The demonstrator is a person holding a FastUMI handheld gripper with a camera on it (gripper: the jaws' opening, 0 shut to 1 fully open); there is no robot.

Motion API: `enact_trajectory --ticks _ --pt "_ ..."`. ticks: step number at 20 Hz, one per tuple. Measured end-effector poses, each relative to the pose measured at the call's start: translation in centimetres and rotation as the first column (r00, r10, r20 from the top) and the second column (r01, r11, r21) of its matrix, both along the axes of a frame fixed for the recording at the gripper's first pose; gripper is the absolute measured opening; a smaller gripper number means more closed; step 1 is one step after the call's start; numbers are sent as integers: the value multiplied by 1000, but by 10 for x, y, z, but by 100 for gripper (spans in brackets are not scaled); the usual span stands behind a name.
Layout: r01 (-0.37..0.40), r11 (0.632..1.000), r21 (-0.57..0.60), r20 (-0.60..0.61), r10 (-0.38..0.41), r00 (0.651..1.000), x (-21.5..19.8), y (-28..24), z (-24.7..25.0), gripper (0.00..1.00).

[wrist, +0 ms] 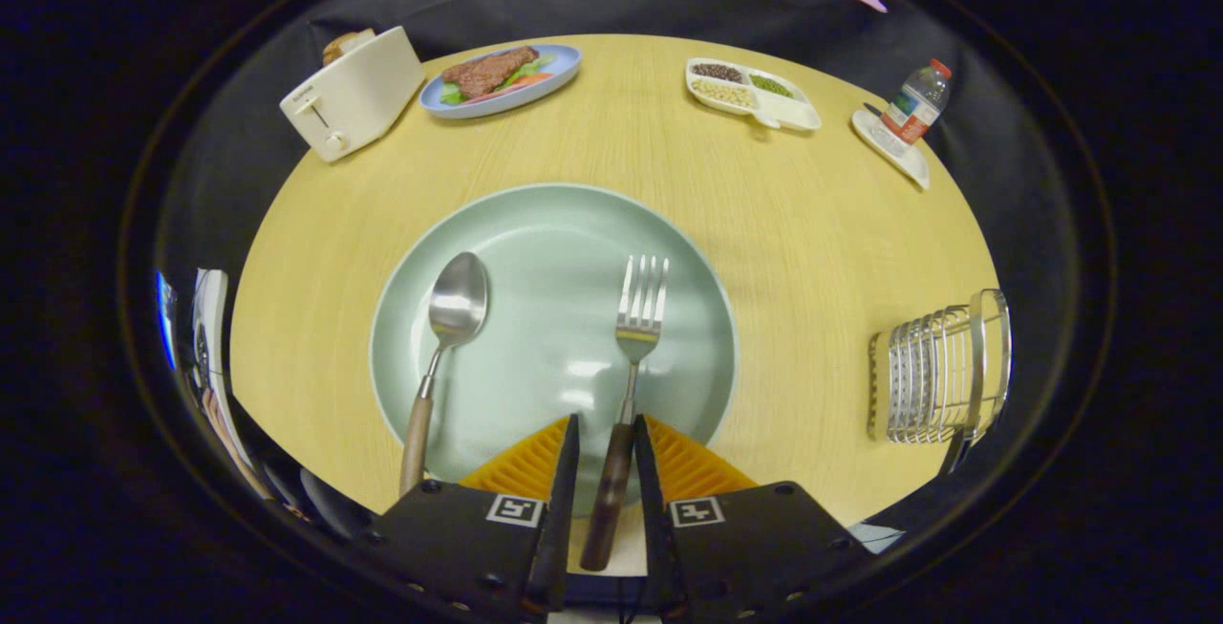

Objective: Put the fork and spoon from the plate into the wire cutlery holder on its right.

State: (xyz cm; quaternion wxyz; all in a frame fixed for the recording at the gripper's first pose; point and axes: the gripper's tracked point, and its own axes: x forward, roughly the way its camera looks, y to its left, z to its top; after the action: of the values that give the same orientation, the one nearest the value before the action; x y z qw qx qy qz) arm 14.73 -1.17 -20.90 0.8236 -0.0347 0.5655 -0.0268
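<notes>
Plate (554, 223) centre of bench (812, 251); spoon (449, 328) on its left half, fork (635, 347) on right half, handle between tool (606, 452) fingers with a gap either side. Wire cutlery holder (941, 366) right of plate, well apart.

Round pale wooden surface (812, 251) with dishes and kitchen things set around a large plate.

The pale green plate (535, 223) sits at the near middle. Right of it, well apart, stands the wire cutlery holder (941, 371). Beyond the plate to the left are a cream toaster (352, 94) and a blue plate of food (502, 79); beyond it to the right, a white divided dish (755, 94) and a small white tray (896, 151) carrying a bottle.
</notes>
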Motion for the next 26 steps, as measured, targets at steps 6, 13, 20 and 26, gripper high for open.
enact_trajectory --ticks 6,13,20,26 --pt "13 1000 3 1 -13 1000 -3 -4 3 7" --pt "-7 999 35 90 4 996 -6 -10 43 3" --pt "6 999 50 176 -15 984 -27 -55 97 3" --pt "81 996 38 232 -88 969 -50 -136 140 3"
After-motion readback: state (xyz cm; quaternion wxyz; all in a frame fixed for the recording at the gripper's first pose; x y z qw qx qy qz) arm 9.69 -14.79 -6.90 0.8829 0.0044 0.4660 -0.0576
